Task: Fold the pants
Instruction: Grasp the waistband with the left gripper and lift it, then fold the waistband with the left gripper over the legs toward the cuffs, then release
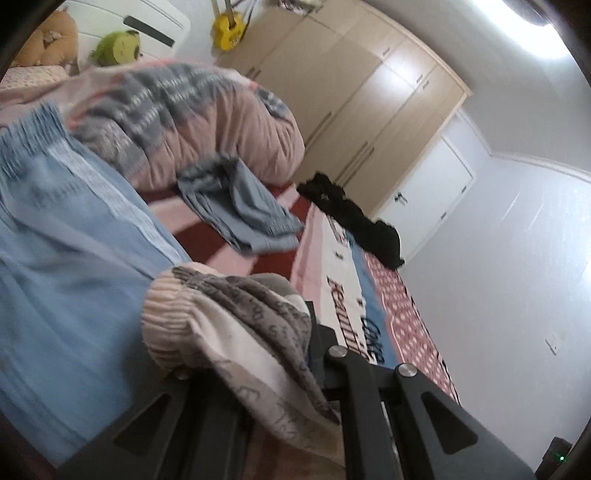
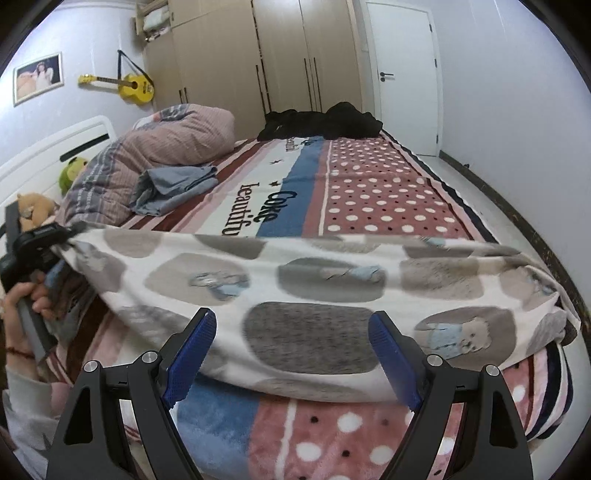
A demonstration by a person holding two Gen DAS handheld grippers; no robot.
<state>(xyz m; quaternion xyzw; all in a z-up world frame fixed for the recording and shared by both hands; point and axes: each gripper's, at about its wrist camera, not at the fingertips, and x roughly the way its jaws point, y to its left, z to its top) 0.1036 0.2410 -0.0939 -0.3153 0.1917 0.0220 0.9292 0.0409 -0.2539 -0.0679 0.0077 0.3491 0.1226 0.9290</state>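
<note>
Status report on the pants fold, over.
Left gripper shut on the patterned pants, one end lifted. Right gripper open, jaws either side of the near edge, not gripping. Blue garment and black clothes lie farther up the bed, clear.

The left wrist view sits low and close above the bed, tilted hard to one side, facing along the mattress toward the wardrobe in the upper middle, with cloth filling the lower left. The right wrist view looks level down the length of the bed from its near end, farther back, wardrobe at top centre. Both share the bed cover, the rolled quilt, the yellow guitar and the door.
</note>
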